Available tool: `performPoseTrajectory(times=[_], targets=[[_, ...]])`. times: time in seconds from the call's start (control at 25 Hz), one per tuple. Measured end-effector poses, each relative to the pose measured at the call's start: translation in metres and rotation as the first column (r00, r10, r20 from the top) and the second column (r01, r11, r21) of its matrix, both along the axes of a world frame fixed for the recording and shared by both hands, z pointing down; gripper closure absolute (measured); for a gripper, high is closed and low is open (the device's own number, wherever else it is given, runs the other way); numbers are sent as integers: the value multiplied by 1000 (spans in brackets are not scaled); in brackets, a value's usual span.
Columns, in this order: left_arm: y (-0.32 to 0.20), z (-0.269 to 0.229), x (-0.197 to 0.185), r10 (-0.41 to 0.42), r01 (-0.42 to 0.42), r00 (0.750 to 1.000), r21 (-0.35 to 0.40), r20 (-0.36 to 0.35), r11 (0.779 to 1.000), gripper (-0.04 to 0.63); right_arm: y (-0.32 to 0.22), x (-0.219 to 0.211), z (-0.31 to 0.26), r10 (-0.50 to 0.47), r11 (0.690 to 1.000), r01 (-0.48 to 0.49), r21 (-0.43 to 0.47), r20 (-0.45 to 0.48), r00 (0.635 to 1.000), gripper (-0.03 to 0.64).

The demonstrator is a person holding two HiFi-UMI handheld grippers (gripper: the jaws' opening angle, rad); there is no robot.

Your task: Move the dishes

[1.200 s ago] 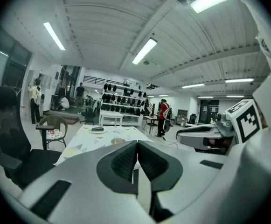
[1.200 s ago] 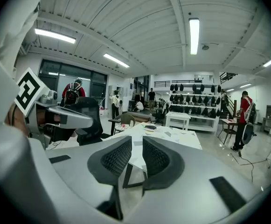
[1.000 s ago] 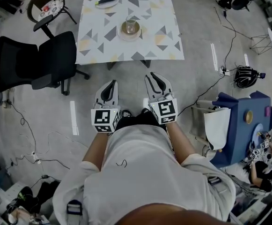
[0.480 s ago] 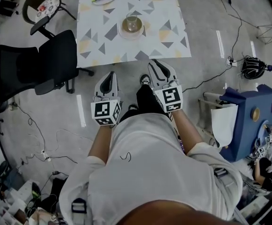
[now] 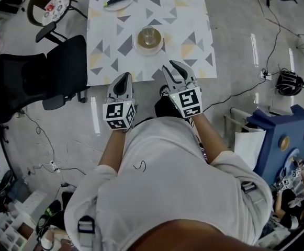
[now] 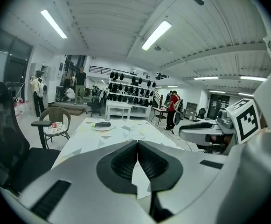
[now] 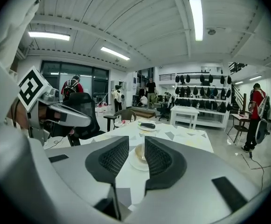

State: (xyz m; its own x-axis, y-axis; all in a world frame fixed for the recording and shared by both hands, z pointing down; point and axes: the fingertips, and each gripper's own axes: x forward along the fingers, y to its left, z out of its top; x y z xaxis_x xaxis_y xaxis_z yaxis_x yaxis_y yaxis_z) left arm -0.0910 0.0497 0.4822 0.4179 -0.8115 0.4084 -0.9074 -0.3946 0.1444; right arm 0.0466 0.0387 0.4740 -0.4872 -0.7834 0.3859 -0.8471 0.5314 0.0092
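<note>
A table (image 5: 183, 14) with a triangle-patterned cloth stands ahead. On it sits a white plate (image 5: 139, 46) bearing a clear glass (image 5: 149, 36). At the far end is a second plate (image 5: 117, 4) with a dark oblong thing on it. My left gripper (image 5: 124, 78) is shut and empty, at the table's near edge. My right gripper (image 5: 173, 67) reaches just over that edge, a short way from the plate with the glass. Its jaws have just been opening and stand a little apart with nothing between them. In the right gripper view the plate (image 7: 134, 164) shows through the gap.
A black office chair (image 5: 42, 72) stands left of the table, with a round wicker chair (image 5: 49, 4) behind it. Cables trail over the floor on both sides. A blue bin (image 5: 282, 135) stands at the right. People and white shelves (image 7: 191, 113) are far behind the table.
Both grippers have moved forward to the table's near edge, and the table has come nearer in the head view. The right jaws stand slightly wider.
</note>
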Motion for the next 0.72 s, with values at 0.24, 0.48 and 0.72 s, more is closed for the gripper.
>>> performPoseTrajectory(times=[0.24, 0.48, 0.72], targets=[[-34, 15, 11, -26, 28, 999, -46, 28, 999, 574, -43, 8, 16, -49, 998, 49, -33, 10, 999, 517], [-61, 27, 9, -101, 104, 994, -73, 46, 992, 574, -78, 6, 40, -137, 987, 137, -80, 5, 991, 492], [-66, 37, -6, -193, 199, 979, -111, 62, 974, 574, -105, -3, 68, -220, 967, 216, -135, -12, 976, 456]])
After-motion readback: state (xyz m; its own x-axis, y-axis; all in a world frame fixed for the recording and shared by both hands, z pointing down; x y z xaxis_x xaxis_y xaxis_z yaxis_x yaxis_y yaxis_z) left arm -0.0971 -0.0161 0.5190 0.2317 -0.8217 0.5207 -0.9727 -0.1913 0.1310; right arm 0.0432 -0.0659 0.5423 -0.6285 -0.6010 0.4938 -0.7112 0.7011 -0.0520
